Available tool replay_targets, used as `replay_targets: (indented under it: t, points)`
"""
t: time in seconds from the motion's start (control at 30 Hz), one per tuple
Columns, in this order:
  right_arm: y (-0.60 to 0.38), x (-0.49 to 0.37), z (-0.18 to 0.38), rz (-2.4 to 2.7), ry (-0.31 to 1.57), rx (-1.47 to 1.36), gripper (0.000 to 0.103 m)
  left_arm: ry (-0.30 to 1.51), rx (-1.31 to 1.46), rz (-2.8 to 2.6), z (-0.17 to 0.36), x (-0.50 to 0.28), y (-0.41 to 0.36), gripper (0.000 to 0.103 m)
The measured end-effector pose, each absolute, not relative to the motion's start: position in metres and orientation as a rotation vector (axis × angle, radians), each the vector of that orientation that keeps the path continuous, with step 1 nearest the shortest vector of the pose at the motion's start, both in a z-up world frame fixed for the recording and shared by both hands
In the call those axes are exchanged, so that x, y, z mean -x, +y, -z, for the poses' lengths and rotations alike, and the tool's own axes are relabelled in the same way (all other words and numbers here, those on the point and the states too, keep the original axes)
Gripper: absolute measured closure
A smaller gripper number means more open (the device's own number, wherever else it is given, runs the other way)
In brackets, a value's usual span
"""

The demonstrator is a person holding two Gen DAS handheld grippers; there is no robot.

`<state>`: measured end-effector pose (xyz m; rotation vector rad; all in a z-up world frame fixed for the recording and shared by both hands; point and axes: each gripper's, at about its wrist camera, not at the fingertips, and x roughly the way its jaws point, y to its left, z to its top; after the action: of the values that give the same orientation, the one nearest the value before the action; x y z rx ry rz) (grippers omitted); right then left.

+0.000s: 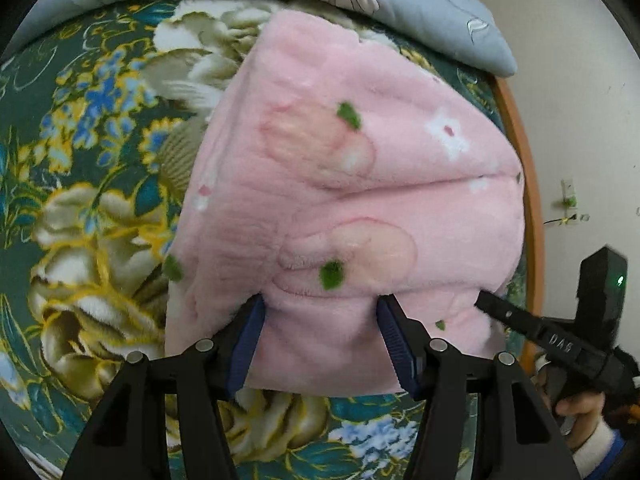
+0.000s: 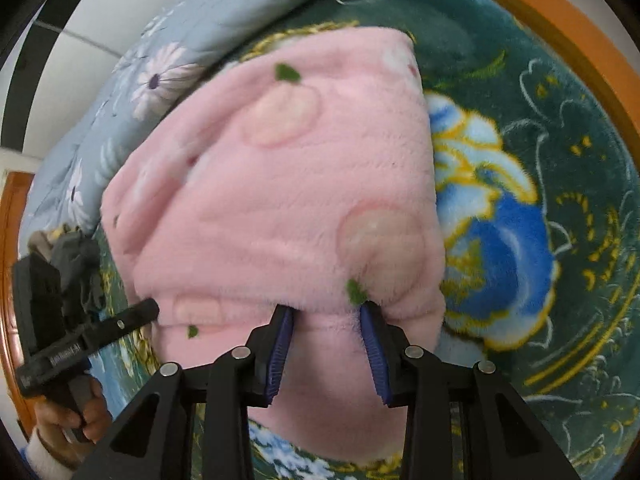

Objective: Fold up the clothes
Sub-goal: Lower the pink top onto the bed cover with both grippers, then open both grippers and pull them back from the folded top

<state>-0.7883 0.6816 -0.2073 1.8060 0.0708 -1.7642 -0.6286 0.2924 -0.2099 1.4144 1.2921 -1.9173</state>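
A dark green blanket (image 1: 92, 208) with big cream, yellow and blue flowers covers the bed. A grey-blue quilt (image 1: 424, 4) printed with pale daisies lies bunched along its far side, touching the blanket. An orange wooden bed frame (image 1: 528, 184) edges the blanket, beside a white wall (image 1: 580, 92).

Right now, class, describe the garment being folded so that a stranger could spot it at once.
Start at the bed, spread with a dark green floral blanket, a grey-blue quilt bunched at its far end. On the blanket lies the pink fleece garment, folded into a thick pad. Nothing else there is pale pink and fuzzy, dotted with peach circles, green leaves and white blossoms.
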Motion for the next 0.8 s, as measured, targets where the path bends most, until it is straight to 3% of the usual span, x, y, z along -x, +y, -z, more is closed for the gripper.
replay_targets:
  t: [0.2,0.3,0.57,0.6,0.7,0.8]
  points:
    - [0.683,0.781,0.185,1.775,0.136,-1.81,0.064,1.254,-1.422,1.893,0.189,0.625,0.31,0.036]
    - [0.691,0.762,0.162,1.798,0.142,-1.765,0.064,1.238,-1.431,1.898,0.177,0.616,0.332,0.027]
    - [0.722,0.709,0.184,1.715,0.182,-1.934,0.063,1.269,-1.447,1.765,0.175,0.584,0.377,0.027]
    - [0.725,0.705,0.188,1.704,0.183,-1.963,0.061,1.262,-1.441,1.755,0.172,0.581,0.38,0.027]
    - [0.724,0.7,0.189,1.701,0.213,-1.971,0.041,1.226,-1.436,1.734,0.161,0.573,0.389,0.027]
    - [0.718,0.691,0.181,1.704,0.246,-1.942,0.029,1.187,-1.452,1.715,0.154,0.57,0.394,0.024]
